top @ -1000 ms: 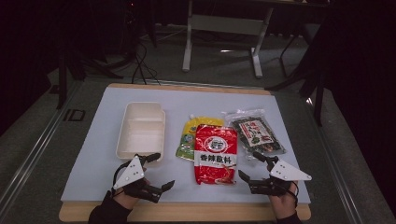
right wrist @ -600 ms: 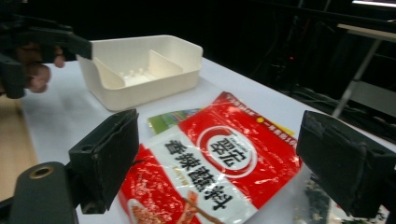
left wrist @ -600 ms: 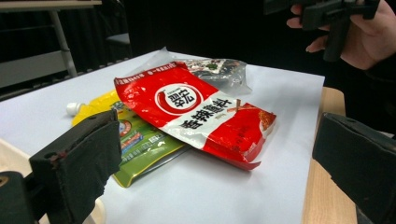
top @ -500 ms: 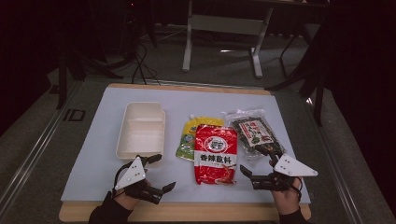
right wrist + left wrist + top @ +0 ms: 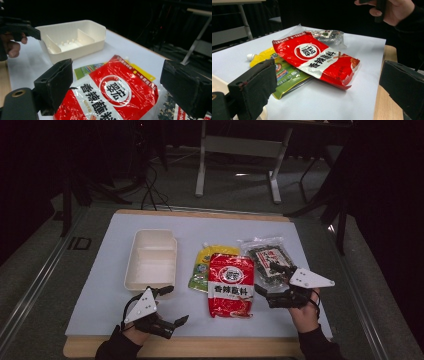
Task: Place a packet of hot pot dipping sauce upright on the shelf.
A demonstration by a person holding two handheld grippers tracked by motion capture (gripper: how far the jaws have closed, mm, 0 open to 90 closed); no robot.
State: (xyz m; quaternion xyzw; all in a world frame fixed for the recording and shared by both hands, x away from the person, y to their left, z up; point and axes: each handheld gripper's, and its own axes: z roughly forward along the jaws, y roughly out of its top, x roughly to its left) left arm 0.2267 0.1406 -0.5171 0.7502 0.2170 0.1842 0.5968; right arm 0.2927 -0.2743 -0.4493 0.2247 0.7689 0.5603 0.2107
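Both grippers are open and hold nothing. A red snack packet (image 5: pixel 230 285) lies at the table's middle, overlapping a yellow-green spouted pouch (image 5: pixel 205 265) on its left. A clear bag of dark seaweed (image 5: pixel 264 254) lies to its right. My left gripper (image 5: pixel 176 305) rests near the front edge, left of the red packet (image 5: pixel 317 57), with the pouch (image 5: pixel 284 72) beyond its jaws. My right gripper (image 5: pixel 266 279) hovers at the seaweed bag's near end, jaws facing left across the red packet (image 5: pixel 110 97).
A cream two-compartment box (image 5: pixel 150 260) stands empty at the left, also seen as the box (image 5: pixel 75 37) beyond the packets. The white mat (image 5: pixel 110 285) covers a wooden table (image 5: pixel 190 347). The other hand (image 5: pixel 397 10) shows at the top right of the left gripper view.
My right gripper has moved a little forward, up to the seaweed bag's near end. The left gripper has hardly moved.
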